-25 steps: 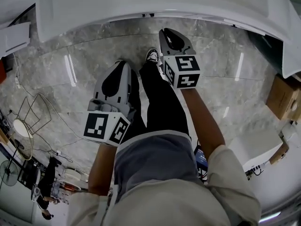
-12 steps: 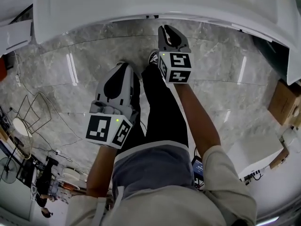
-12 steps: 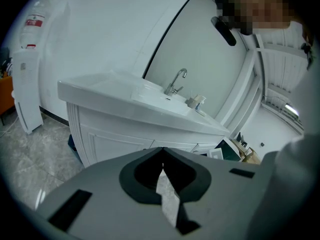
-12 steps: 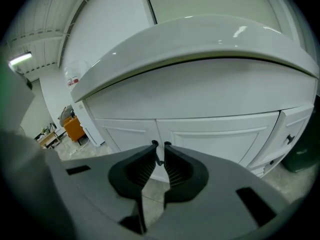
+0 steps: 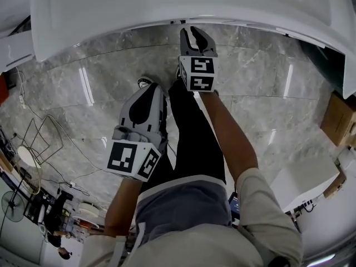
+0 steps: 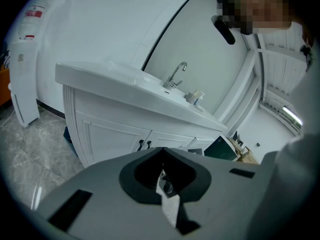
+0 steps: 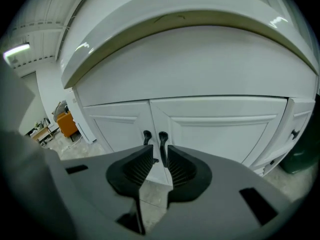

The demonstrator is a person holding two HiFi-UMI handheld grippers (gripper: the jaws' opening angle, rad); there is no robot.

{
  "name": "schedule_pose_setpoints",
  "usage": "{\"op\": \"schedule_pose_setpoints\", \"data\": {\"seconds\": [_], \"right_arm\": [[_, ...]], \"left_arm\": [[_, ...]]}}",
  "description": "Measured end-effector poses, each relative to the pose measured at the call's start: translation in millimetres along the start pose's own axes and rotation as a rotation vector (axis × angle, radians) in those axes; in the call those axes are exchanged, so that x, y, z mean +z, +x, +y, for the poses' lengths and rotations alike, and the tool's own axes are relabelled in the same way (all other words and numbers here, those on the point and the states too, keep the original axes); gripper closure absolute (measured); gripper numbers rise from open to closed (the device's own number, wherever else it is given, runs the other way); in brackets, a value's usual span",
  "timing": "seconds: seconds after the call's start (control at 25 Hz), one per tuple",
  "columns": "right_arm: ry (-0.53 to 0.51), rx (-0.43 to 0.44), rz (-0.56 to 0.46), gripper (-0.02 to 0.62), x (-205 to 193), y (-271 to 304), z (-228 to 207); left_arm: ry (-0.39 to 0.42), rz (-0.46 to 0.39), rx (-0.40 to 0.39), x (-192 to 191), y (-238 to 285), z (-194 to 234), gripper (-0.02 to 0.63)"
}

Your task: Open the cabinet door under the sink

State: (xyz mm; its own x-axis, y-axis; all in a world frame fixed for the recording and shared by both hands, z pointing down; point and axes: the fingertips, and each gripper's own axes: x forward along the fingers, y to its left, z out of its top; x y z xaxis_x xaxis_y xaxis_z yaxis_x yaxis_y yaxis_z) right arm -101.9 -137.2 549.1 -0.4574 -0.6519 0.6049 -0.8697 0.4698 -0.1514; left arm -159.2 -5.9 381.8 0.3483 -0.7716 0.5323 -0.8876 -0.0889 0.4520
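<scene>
The white cabinet under the sink has two doors [image 7: 215,129] that meet in the middle, both closed. Two black handles sit side by side there, the left one [image 7: 146,136] and the right one [image 7: 162,140]. My right gripper [image 7: 160,156] is open by a narrow gap, and the right handle shows in line with that gap, close ahead. In the head view the right gripper [image 5: 196,39] reaches under the counter's edge [image 5: 233,15]. My left gripper [image 5: 142,102] hangs back over the floor, shut on nothing. The left gripper view shows the sink counter [image 6: 115,81] and faucet [image 6: 176,75].
My own legs and shoes [image 5: 146,82] stand just before the cabinet on marble floor. A cardboard box [image 5: 340,115] and a white unit [image 5: 303,179] lie to the right, a wire rack [image 5: 39,132] and cables to the left. A dark green bin [image 7: 301,156] stands right of the cabinet.
The right gripper has moved forward and slightly left, up to the cabinet's handles. The left gripper has stayed about where it was.
</scene>
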Motion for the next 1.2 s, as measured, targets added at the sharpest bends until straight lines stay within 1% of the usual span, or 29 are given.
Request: {"op": "schedule_pose_setpoints", "data": {"seconds": [0.12,0.2,0.32,0.44,0.56,0.76,0.96,1.04,1.16,1.2], "right_arm": [[-0.038,-0.019,-0.015,0.509,-2.9,8.8,-1.8],[-0.063,-0.015,-0.014,0.503,-1.4,16.4,-2.4],[-0.058,-0.014,0.003,0.497,-3.5,26.8,0.5],[-0.03,-0.028,0.04,0.492,-11.4,35.2,0.0],[-0.02,-0.042,0.046,0.494,-13.3,40.7,-3.1],[-0.035,-0.059,0.049,0.494,-12.4,49.1,-2.2],[-0.043,-0.087,0.064,0.497,-8.5,55.7,-7.5],[-0.062,-0.114,0.062,0.525,-8.7,55.2,-11.4],[-0.07,-0.132,0.069,0.531,-12.1,54.7,-12.4],[-0.062,-0.134,0.07,0.54,-12.7,55.5,-12.1]], "left_arm": [[-0.006,0.012,-0.01,-4.0,1.7,-3.1,0.607],[-0.011,0.012,-0.01,-3.4,4.7,-1.8,0.607],[-0.014,0.011,-0.004,-0.3,2.5,6.4,0.607],[-0.016,0.008,0.007,1.6,0.5,15.6,0.607],[-0.013,0.002,0.017,5.3,0.3,24.2,0.607],[-0.015,0.003,0.022,6.3,0.4,34.6,0.607],[-0.02,0.015,0.011,4.0,-1.0,33.3,0.607],[0.011,0.019,0.008,2.7,-1.7,30.3,0.607],[0.11,0.018,0.002,4.1,-2.2,27.0,0.607],[0.119,0.02,-0.006,4.2,-1.9,27.7,0.607]]}}
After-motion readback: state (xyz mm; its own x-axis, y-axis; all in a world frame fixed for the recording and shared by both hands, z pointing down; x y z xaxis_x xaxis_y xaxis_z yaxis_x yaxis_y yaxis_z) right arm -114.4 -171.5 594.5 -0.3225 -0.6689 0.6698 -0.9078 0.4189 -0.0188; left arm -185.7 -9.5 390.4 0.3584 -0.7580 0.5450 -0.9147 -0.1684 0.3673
